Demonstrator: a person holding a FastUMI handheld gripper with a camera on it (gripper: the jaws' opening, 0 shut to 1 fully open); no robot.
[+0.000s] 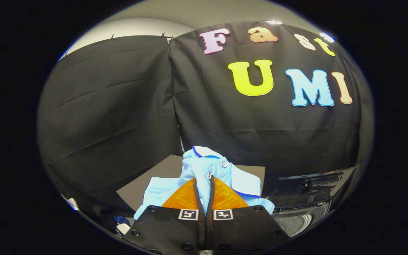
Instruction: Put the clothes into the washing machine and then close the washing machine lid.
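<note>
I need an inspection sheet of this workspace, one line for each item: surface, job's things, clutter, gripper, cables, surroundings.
Surface: a dark board lies under and behind the shirt.
Job's things: a light blue shirt with dark blue trim is bunched between the fingers; the washing machine stands beside it, lid up, drum visible.
Clutter: small blue and white items lie below the board, too small to identify.
Gripper: the gripper is shut on the shirt, both fingers pressing the cloth.
Cables: nothing seen.
Surroundings: black cloth wall beyond the fingers.

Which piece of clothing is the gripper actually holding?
The light blue shirt with buttons and a dark-trimmed collar: the gripper is pinched on it. The other bit of blue fabric lies below, apart from the fingers.
</note>
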